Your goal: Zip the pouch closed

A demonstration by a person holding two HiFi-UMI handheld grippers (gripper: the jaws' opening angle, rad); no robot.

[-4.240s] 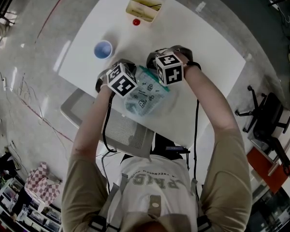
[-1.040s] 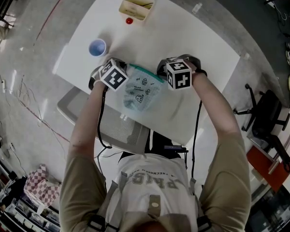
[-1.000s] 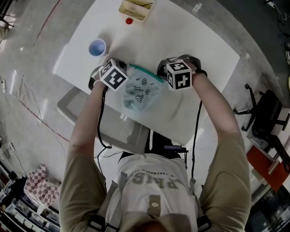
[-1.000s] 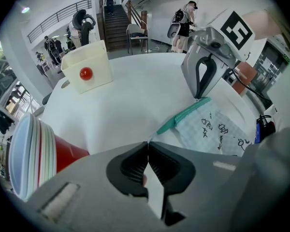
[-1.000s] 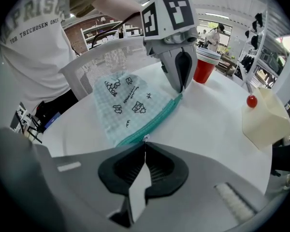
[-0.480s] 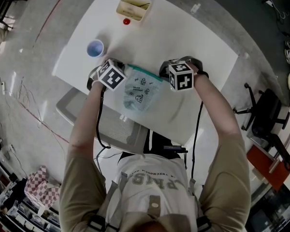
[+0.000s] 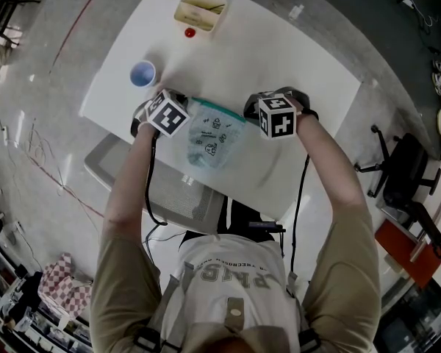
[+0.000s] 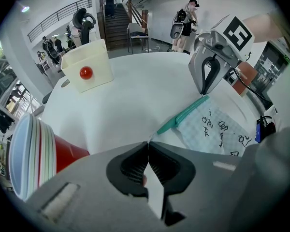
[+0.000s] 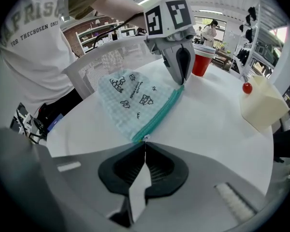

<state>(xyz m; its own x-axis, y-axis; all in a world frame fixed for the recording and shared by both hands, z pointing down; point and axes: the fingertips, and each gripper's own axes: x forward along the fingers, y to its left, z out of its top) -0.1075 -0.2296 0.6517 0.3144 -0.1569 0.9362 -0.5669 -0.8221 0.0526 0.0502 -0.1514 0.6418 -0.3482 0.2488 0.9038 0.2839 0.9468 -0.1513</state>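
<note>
A pale checked pouch with small black drawings lies flat on the white table. Its teal zip edge runs straight between the two grippers and looks closed along the length that shows. My left gripper is shut on the zip's left end. At the opposite end, my right gripper is shut on the small pale zipper pull. Each gripper view shows the other gripper standing steeply down at the far end of the zip: the right gripper and the left gripper.
A blue-lined cup stands just beyond the left gripper, and shows as a red stack. A cream box with a red ball sits at the far edge. A grey chair is under the near table edge.
Since four seconds ago my right gripper has moved right along the zip, away from the left gripper, and the pouch now lies stretched flat. In the last second neither gripper has visibly moved.
</note>
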